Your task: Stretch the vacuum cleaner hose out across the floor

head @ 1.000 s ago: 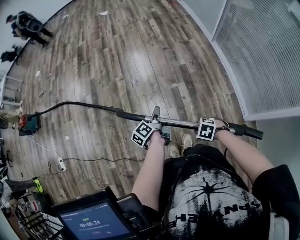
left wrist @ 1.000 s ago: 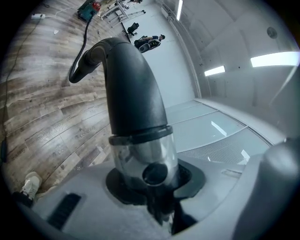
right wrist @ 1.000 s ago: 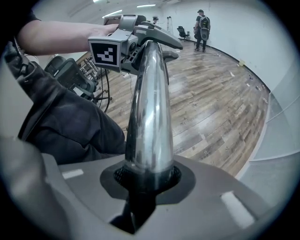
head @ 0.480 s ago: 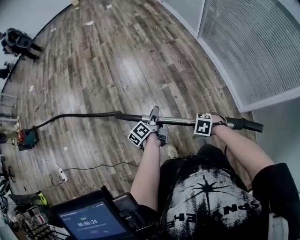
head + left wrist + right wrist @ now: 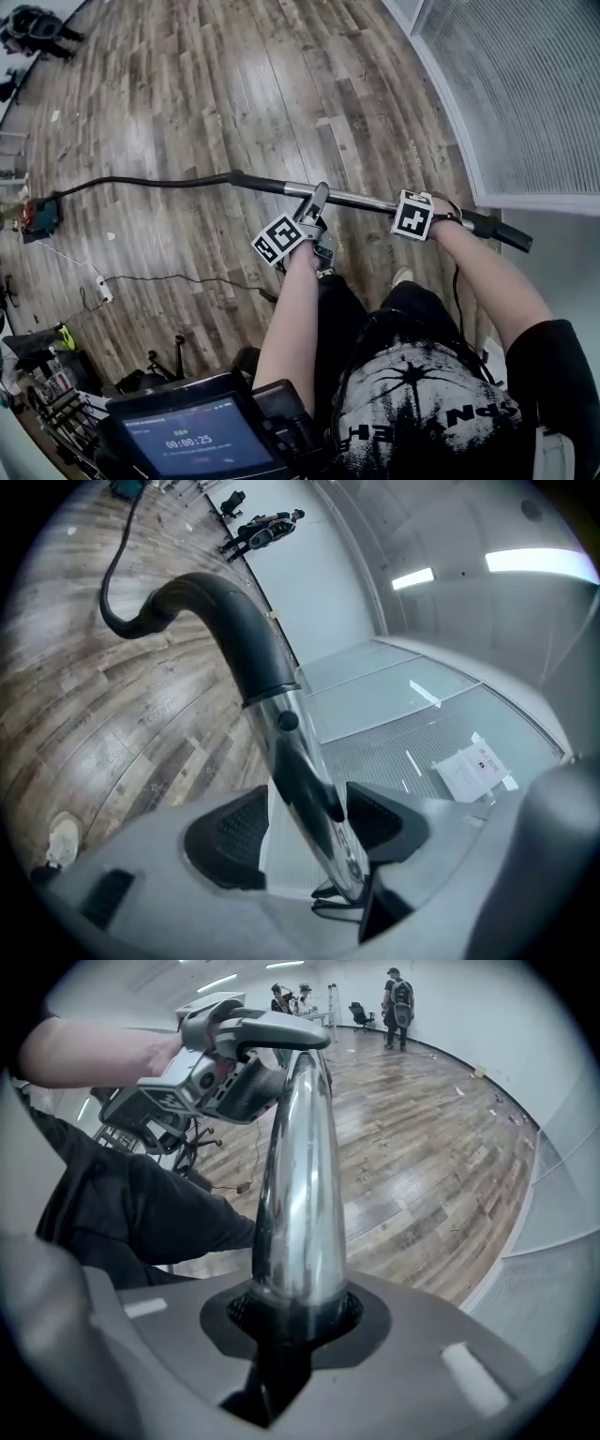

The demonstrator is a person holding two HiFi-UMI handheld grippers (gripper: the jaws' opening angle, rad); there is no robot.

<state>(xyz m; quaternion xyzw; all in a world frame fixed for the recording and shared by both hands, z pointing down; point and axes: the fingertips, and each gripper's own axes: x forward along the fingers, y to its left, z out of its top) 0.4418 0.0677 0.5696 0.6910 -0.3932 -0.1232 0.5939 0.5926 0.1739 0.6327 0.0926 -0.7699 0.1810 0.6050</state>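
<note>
Head view gives us both grippers on one long metal tube [image 5: 361, 199], held level above the wooden floor [image 5: 234, 84]. Our left gripper [image 5: 302, 829] has the tube between its jaws, and those jaws are opening. In the left gripper view the pad on one side stands clear of the chrome, so this grip is released. Our right gripper [image 5: 295, 1312] is clenched on the same tube, and in the right gripper view the chrome rises straight out of its closed pads. Beyond the left gripper, on the side away from the right one, the tube joins a black cuff and then the hose [image 5: 141, 181]. The hose runs on in a long, nearly straight line, well away from both grippers, to the vacuum cleaner [image 5: 36, 216] on the floor. Behind the right gripper, the tube ends in a black handle [image 5: 497, 231]. Far past the left gripper's jaws, people [image 5: 262, 527] stand by the wall.
</note>
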